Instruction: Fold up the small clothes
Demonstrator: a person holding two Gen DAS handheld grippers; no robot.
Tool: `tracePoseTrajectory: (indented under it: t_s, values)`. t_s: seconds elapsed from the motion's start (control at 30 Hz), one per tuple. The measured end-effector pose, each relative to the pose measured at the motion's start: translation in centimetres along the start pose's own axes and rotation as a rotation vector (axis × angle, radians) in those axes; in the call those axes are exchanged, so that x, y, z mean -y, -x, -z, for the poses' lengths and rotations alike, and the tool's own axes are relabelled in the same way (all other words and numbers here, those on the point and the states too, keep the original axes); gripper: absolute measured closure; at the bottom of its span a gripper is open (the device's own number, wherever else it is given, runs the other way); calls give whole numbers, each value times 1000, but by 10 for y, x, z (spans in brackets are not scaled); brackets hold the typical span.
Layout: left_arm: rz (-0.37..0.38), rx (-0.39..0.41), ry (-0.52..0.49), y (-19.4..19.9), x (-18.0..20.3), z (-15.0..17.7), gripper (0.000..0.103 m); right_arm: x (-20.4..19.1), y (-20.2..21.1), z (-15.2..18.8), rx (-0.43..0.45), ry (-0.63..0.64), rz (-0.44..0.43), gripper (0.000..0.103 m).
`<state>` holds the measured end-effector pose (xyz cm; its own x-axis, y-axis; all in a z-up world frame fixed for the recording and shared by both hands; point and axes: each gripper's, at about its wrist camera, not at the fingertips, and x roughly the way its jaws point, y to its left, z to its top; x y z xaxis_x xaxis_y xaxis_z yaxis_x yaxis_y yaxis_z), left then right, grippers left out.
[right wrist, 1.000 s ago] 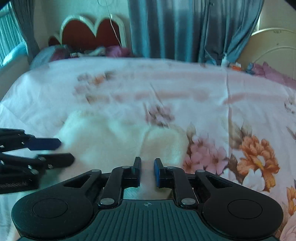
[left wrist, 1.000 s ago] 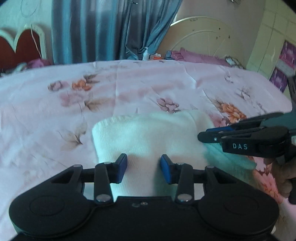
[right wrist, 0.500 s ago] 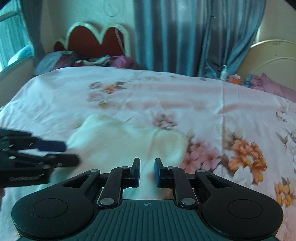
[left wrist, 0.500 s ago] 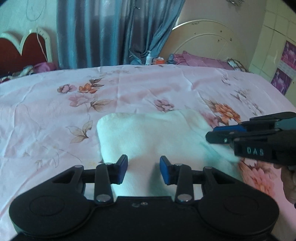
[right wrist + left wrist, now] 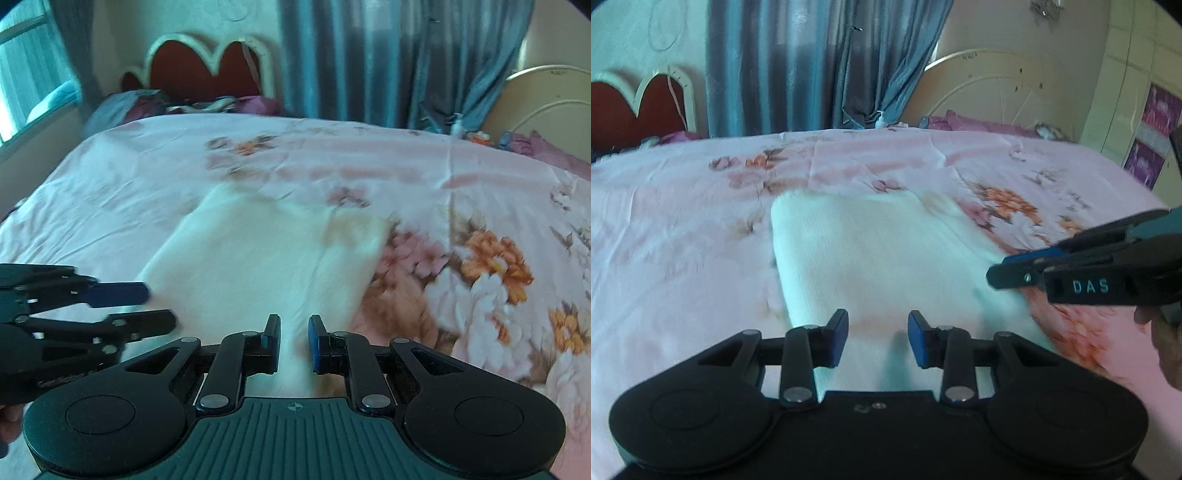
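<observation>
A small white knitted garment (image 5: 879, 258) lies folded flat on the pink floral bedsheet (image 5: 683, 229); it also shows in the right wrist view (image 5: 258, 258). My left gripper (image 5: 878, 334) is open and empty, above the garment's near edge. My right gripper (image 5: 293, 338) is open with a narrow gap, empty, over the garment's near right part. The right gripper shows from the side in the left wrist view (image 5: 1008, 271). The left gripper shows in the right wrist view (image 5: 155, 306) at the garment's left edge.
The bedsheet (image 5: 461, 206) covers the whole bed. A red headboard (image 5: 207, 70) and blue curtains (image 5: 388, 59) stand behind it. A lotion bottle (image 5: 881, 120) and purple cloth (image 5: 971, 123) lie at the far edge. A cream wall with purple boxes (image 5: 1152, 125) stands at the right.
Both grippers have drawn back and up from the garment, so more of it shows. The right gripper's jaws have opened slightly. The garment has stayed in place.
</observation>
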<state>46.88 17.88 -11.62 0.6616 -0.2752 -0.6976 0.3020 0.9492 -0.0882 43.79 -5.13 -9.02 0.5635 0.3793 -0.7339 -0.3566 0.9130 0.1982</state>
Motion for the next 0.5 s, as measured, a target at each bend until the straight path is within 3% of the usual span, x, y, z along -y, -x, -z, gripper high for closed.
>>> tracePoseTrajectory:
  t_s: [0.2,0.33,0.4,0.5]
  values:
    - [-42,-39,-11,10,13,39,69,-8,-9,38,-92,38,24,89]
    - [-52,-37,-10,16,14,42,69,-8,-2,44,-77,34,44,89]
    - [-50,-28,12,23,15,44,69,-10,9,48,-56,21,13,89]
    - [-90,-49,-3,24,22,51,69,-15,6,62,-95,49,42,89]
